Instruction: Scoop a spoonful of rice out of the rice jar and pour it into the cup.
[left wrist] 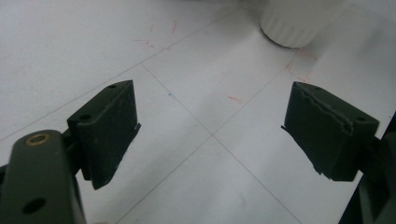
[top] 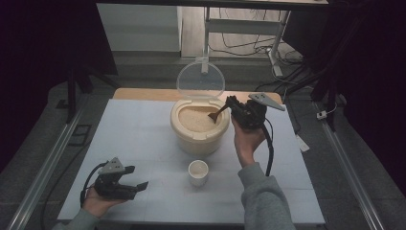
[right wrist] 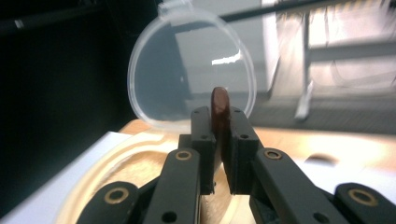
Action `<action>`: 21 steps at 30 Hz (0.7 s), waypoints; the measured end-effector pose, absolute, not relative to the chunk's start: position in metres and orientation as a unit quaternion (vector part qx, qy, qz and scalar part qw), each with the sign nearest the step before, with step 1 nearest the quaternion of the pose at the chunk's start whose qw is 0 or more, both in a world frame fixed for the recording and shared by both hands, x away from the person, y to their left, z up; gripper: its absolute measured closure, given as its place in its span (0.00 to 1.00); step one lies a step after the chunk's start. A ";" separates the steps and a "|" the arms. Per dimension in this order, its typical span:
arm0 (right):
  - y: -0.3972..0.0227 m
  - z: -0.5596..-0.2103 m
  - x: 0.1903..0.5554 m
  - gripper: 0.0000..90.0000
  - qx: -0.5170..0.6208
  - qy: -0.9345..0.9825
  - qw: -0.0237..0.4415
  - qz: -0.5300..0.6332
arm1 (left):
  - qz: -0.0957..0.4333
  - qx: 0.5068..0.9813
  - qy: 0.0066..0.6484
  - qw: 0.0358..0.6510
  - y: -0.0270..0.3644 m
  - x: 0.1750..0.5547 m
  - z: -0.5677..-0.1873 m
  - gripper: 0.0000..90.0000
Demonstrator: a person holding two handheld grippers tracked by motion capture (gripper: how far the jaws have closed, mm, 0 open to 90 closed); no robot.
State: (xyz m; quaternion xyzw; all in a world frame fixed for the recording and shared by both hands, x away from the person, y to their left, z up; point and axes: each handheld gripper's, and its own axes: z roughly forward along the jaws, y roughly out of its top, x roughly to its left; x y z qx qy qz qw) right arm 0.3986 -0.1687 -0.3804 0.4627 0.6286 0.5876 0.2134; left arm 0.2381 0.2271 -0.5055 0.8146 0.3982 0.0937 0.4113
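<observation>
A cream rice container (top: 199, 139) stands at the table's middle, its clear round lid (top: 200, 80) flipped up behind it and pale rice (top: 196, 120) inside. My right gripper (top: 234, 106) is at the container's right rim, shut on a brown wooden spoon (top: 218, 114) whose bowl dips toward the rice. In the right gripper view the spoon handle (right wrist: 220, 112) is pinched between the jaws, with the lid (right wrist: 191, 70) beyond. A small white cup (top: 198, 172) sits in front of the container. My left gripper (top: 139, 186) rests open near the table's front left; its view catches the cup's base (left wrist: 299, 21).
The white table (top: 143, 129) has a wooden strip along its far edge. Metal rails run along the floor on both sides, and desk legs with cables stand behind the table. Faint red marks dot the table top (left wrist: 233, 99).
</observation>
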 end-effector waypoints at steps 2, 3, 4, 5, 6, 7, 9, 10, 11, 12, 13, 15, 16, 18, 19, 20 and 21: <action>-0.172 -0.388 0.401 0.93 0.483 0.610 0.188 0.599 | 0.093 0.815 0.398 0.411 0.226 0.238 -0.506 0.19; -0.175 -0.390 0.401 0.93 0.492 0.601 0.177 0.604 | 0.093 0.815 0.398 0.410 0.226 0.239 -0.506 0.19; -0.177 -0.391 0.403 0.93 0.499 0.596 0.167 0.606 | 0.092 0.816 0.398 0.410 0.226 0.239 -0.506 0.19; -0.179 -0.391 0.404 0.93 0.506 0.592 0.157 0.608 | 0.092 0.816 0.398 0.410 0.226 0.239 -0.506 0.19; -0.180 -0.391 0.404 0.93 0.511 0.588 0.149 0.609 | 0.091 0.816 0.398 0.410 0.225 0.239 -0.506 0.19; -0.182 -0.391 0.405 0.93 0.515 0.585 0.145 0.610 | 0.091 0.816 0.399 0.410 0.225 0.239 -0.506 0.19; -0.184 -0.392 0.406 0.93 0.526 0.572 0.128 0.616 | 0.091 0.816 0.398 0.409 0.225 0.239 -0.506 0.19; -0.185 -0.392 0.406 0.93 0.530 0.569 0.121 0.618 | 0.091 0.816 0.398 0.409 0.225 0.239 -0.506 0.19; -0.184 -0.392 0.406 0.93 0.531 0.567 0.119 0.618 | 0.091 0.816 0.397 0.409 0.224 0.239 -0.506 0.19; -0.185 -0.392 0.406 0.93 0.533 0.566 0.118 0.618 | 0.092 0.817 0.397 0.409 0.224 0.239 -0.506 0.19; -0.185 -0.392 0.406 0.93 0.535 0.564 0.116 0.618 | 0.092 0.817 0.396 0.409 0.224 0.238 -0.506 0.19; -0.185 -0.392 0.406 0.93 0.541 0.561 0.110 0.617 | 0.092 0.817 0.396 0.409 0.224 0.238 -0.506 0.19; -0.185 -0.393 0.406 0.93 0.544 0.554 0.108 0.620 | 0.093 0.817 0.396 0.409 0.224 0.238 -0.506 0.19; -0.186 -0.393 0.407 0.93 0.549 0.548 0.100 0.623 | 0.093 0.817 0.396 0.409 0.224 0.239 -0.506 0.19; -0.187 -0.394 0.407 0.93 0.551 0.545 0.099 0.624 | 0.092 0.817 0.396 0.408 0.224 0.239 -0.506 0.19; -0.189 -0.394 0.407 0.93 0.554 0.540 0.092 0.627 | 0.093 0.818 0.396 0.408 0.224 0.239 -0.506 0.19; -0.191 -0.395 0.407 0.93 0.560 0.533 0.083 0.629 | 0.092 0.818 0.396 0.408 0.224 0.239 -0.506 0.19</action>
